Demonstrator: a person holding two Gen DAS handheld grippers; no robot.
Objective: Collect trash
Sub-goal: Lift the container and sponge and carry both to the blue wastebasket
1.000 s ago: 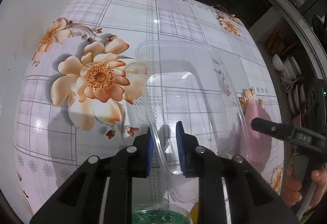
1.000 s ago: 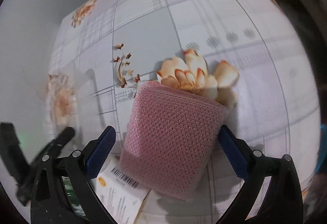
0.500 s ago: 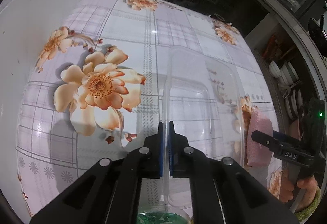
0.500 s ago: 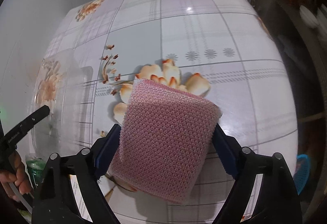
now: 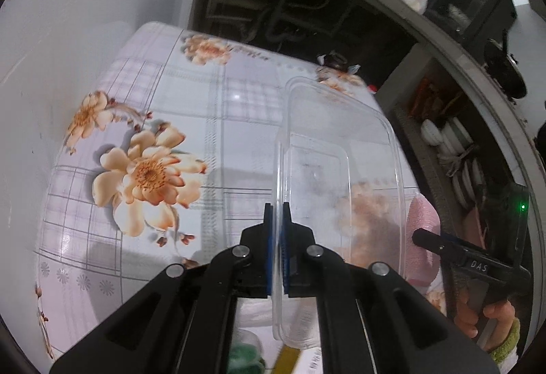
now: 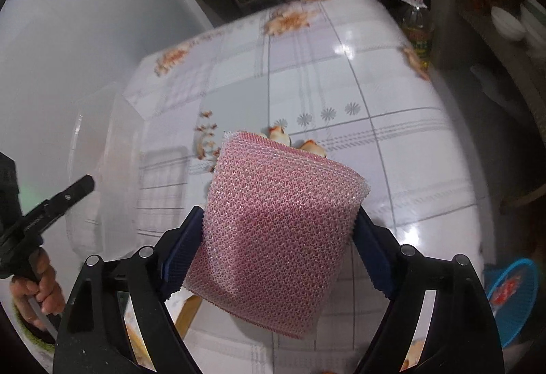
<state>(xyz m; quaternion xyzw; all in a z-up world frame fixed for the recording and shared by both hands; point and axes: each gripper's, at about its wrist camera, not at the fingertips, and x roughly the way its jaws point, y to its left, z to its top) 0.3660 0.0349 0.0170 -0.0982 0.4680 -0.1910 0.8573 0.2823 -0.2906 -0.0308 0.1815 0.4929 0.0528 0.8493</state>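
Both tongs loaded: left tongs (image 5: 277, 234) clear container (image 5: 341, 176), right tongs (image 6: 279, 237) pink sponge (image 6: 276, 224).

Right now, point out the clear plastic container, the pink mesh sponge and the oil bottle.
clear plastic container (image 5: 341, 142), left wrist view, on its transparent base.
pink mesh sponge (image 6: 276, 220), right wrist view, middle of its netted face.
oil bottle (image 6: 418, 22), right wrist view, on its body.
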